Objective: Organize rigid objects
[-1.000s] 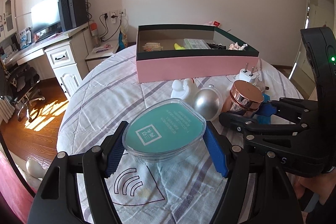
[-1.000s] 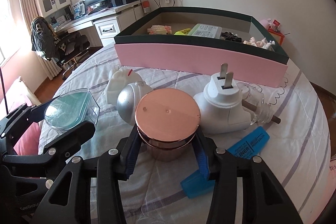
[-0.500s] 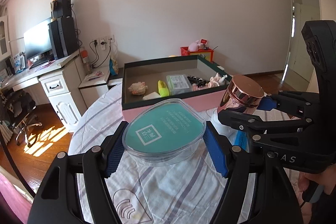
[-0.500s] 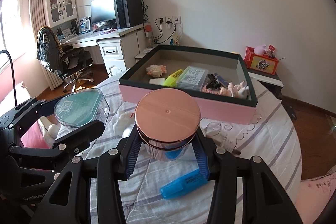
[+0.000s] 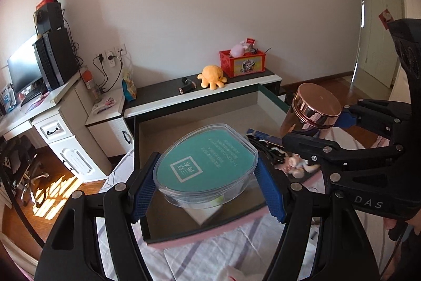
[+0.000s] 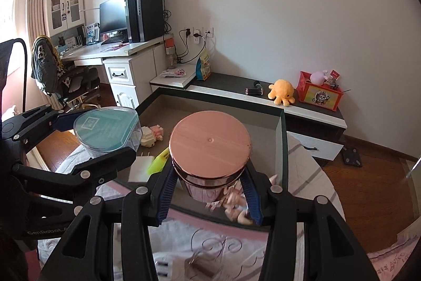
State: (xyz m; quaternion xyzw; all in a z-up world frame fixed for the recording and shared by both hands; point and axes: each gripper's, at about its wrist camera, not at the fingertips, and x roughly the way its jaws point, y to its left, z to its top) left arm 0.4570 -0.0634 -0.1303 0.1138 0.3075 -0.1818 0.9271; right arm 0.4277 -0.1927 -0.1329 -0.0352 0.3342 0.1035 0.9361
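Note:
My left gripper (image 5: 206, 190) is shut on a clear plastic container with a teal lid (image 5: 205, 163) and holds it above the left part of the pink, dark-rimmed box (image 5: 200, 236). My right gripper (image 6: 209, 195) is shut on a rose-gold lidded jar (image 6: 209, 146) and holds it above the box's right part (image 6: 280, 149). The jar also shows in the left wrist view (image 5: 313, 109), and the container in the right wrist view (image 6: 105, 129). Inside the box lie a white block (image 6: 140, 170), a yellow highlighter (image 6: 158, 161) and small figures (image 6: 152, 134).
The box sits on a striped, cloth-covered round table (image 5: 210, 254). A white plug (image 6: 161, 267) lies on the cloth near me. Beyond the box stand a low black-topped cabinet (image 5: 200, 91) with an orange plush toy (image 5: 211, 75) and a white desk (image 6: 123, 62).
Both grippers have risen and moved forward with their loads, from above the table to over the open box. The box now lies right beneath them.

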